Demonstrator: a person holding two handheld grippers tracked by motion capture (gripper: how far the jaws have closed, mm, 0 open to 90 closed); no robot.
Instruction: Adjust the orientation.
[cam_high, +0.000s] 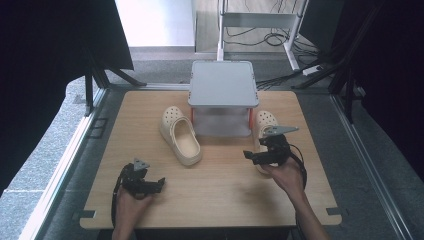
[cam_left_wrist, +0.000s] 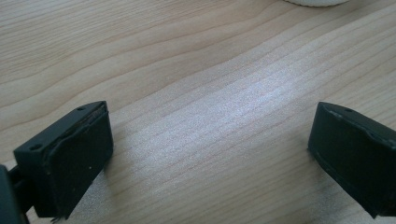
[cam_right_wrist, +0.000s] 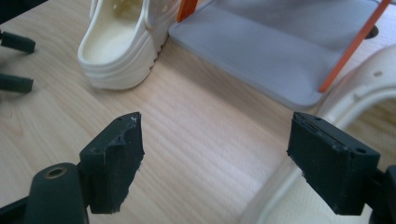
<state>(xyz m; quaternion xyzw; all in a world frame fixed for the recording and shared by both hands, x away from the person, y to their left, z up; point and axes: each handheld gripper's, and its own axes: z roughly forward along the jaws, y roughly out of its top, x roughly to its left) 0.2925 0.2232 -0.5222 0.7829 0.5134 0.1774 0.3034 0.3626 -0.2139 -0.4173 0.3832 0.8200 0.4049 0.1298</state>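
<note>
Two cream clogs lie on the wooden table (cam_high: 220, 185). One clog (cam_high: 181, 136) lies left of a grey two-level shelf (cam_high: 222, 82) with orange posts. The other clog (cam_high: 265, 121) lies at the shelf's right, partly hidden under my right gripper (cam_high: 251, 157). That gripper is open, with its right jaw over this clog (cam_right_wrist: 364, 88) and bare wood between the jaws (cam_right_wrist: 219, 140). Farther off are the left clog (cam_right_wrist: 121, 46) and the shelf's base (cam_right_wrist: 280, 51). My left gripper (cam_high: 158, 184) is open low over bare wood (cam_left_wrist: 210, 130) near the front left.
The shelf stands at the back middle of the table, with an orange post (cam_right_wrist: 355, 46) close to the right clog. Black curtains flank the table. Cables and a white frame (cam_high: 260, 20) stand on the floor behind it.
</note>
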